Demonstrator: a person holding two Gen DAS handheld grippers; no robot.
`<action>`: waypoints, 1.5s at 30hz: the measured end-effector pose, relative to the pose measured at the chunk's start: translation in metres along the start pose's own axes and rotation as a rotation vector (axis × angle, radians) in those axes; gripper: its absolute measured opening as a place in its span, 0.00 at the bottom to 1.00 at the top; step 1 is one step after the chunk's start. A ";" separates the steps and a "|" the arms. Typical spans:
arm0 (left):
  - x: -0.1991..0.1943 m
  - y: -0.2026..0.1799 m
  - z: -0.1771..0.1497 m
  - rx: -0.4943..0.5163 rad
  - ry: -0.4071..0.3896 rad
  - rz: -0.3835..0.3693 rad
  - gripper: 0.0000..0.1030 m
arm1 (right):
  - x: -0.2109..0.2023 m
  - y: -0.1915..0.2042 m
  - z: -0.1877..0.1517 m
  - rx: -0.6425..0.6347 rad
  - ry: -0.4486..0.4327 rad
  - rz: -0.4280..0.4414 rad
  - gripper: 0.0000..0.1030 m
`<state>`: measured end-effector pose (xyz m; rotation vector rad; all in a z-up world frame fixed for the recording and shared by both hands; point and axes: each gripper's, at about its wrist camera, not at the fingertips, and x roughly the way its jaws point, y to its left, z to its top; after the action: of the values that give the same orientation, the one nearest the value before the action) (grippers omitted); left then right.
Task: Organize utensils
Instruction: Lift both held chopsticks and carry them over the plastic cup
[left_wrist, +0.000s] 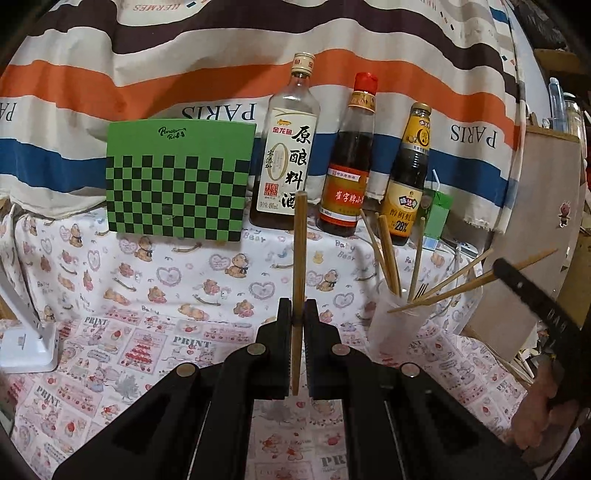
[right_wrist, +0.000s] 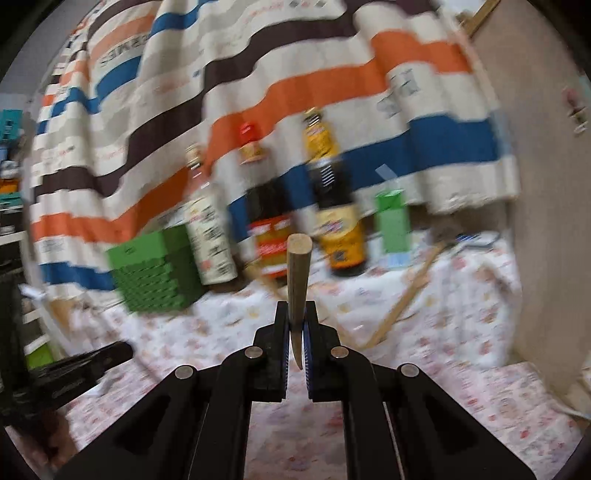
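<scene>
1. Left gripper (left_wrist: 297, 314) up close: its jaws are clamped on a wooden chopstick (left_wrist: 300, 258) that stands nearly upright, the blunt end up in front of the clear bottle's label.
2. Right gripper (right_wrist: 296, 317), in its own blurred view: jaws squeezed onto a second chopstick (right_wrist: 297, 273), thick end pointing away towards the bottles, the thin tip down between the pads.
3. Just right of the left gripper's chopstick sits the clear plastic cup (left_wrist: 397, 325) on the bear-print tablecloth (left_wrist: 166, 280), with several chopsticks (left_wrist: 389, 254) fanning out of it.
4. Beyond the cup, three bottles in a row: clear rice-wine bottle (left_wrist: 286, 147), red-capped dark bottle (left_wrist: 349, 162), yellow-labelled dark bottle (left_wrist: 408, 177).
5. Left of the bottles, a green checkered board (left_wrist: 177, 181) leans upright; right of them, a small green carton (left_wrist: 437, 218).
6. Behind it all hangs a striped cloth (left_wrist: 221, 74).
</scene>
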<state>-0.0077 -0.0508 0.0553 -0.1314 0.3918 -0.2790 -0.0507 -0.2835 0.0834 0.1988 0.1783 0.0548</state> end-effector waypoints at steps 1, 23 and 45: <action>0.000 0.001 0.000 -0.005 -0.003 -0.002 0.05 | -0.002 -0.003 0.002 0.008 -0.016 -0.010 0.07; -0.053 -0.048 0.051 -0.084 -0.242 -0.108 0.05 | -0.041 -0.066 0.028 0.204 -0.272 -0.026 0.07; 0.031 -0.145 0.126 -0.016 -0.270 -0.168 0.05 | 0.021 -0.062 0.005 0.090 -0.070 -0.034 0.07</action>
<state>0.0337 -0.1891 0.1857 -0.2152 0.1145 -0.4186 -0.0268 -0.3434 0.0725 0.2872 0.1143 0.0059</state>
